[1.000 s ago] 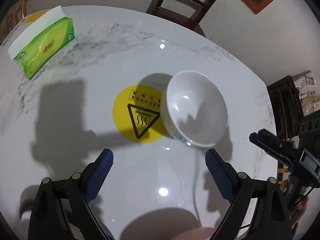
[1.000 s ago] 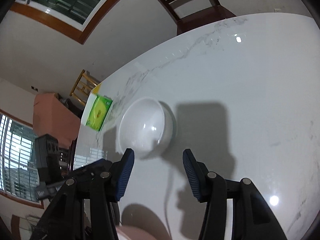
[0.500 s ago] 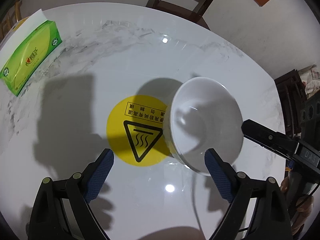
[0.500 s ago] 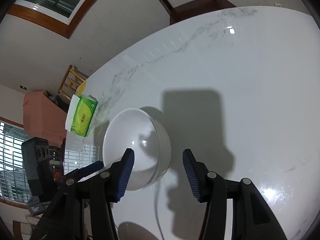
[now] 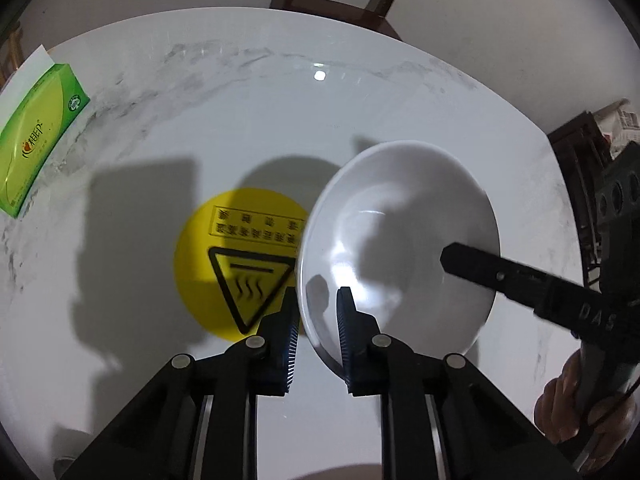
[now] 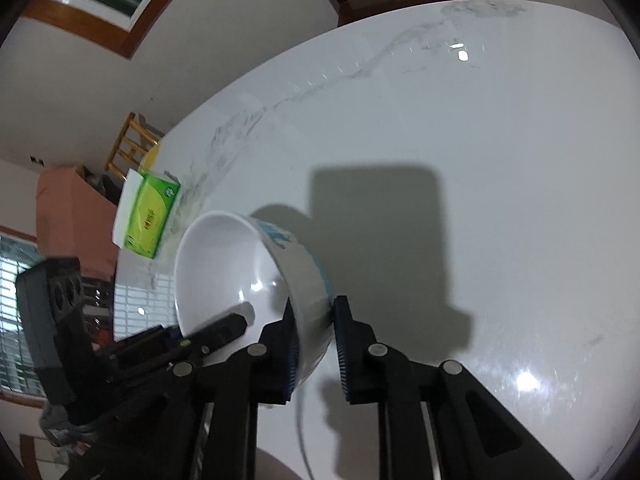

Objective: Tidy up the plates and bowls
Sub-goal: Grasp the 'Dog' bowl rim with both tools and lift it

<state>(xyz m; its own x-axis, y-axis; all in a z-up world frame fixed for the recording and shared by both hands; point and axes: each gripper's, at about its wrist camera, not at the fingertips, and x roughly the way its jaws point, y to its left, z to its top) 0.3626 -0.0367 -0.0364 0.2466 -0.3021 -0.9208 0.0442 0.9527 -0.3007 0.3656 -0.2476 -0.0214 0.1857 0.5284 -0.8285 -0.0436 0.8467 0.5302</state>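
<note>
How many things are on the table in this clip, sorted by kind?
Bowls: 1, the white bowl, pinched at its rim by the left gripper and the right gripper
Tissue boxes: 1, the green tissue box
Stickers: 1, the yellow warning sticker on the marble table
Plates: 0 in view
Total: 3

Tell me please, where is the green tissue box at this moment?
The green tissue box lies at the far left edge of the white table in the left wrist view, well apart from the yellow sticker and the white bowl.
</note>
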